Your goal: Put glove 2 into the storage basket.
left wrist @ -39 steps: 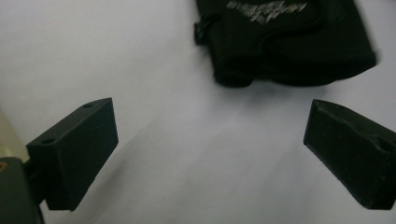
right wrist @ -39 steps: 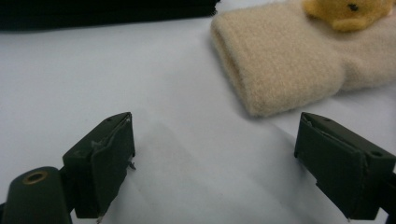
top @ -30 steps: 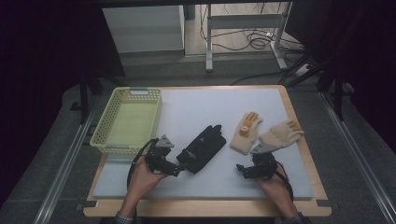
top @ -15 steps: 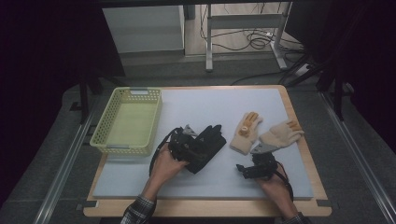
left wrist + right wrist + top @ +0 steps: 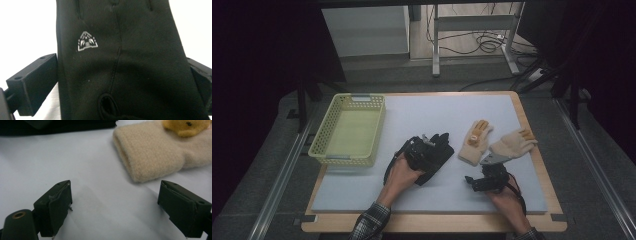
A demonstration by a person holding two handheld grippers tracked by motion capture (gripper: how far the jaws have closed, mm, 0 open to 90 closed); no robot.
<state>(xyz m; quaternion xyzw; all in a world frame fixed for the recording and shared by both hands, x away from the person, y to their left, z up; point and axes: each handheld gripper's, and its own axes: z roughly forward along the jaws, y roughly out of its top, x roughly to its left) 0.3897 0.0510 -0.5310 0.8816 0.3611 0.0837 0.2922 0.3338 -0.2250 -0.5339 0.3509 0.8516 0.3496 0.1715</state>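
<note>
A black glove (image 5: pixel 439 159) with a small white logo (image 5: pixel 87 42) lies at the middle of the white table mat. My left gripper (image 5: pixel 428 147) sits right over it, open, one jaw on each side of the glove (image 5: pixel 130 62). Two beige knit gloves (image 5: pixel 475 142) (image 5: pixel 513 144) with orange fingertips lie to the right. My right gripper (image 5: pixel 473 181) rests low on the mat in front of them, open with nothing between its fingers (image 5: pixel 58 203). One beige glove's cuff (image 5: pixel 147 155) lies just beyond the jaws.
A yellow plastic basket (image 5: pixel 331 131) stands at the mat's left side. The white mat (image 5: pixel 437 112) is bordered by the wooden table edge (image 5: pixel 432 225). Dark floor, metal rails and cables surround the table.
My left gripper has moved forward and to the right, from the mat's front left onto the black glove. The right gripper has stayed where it was.
</note>
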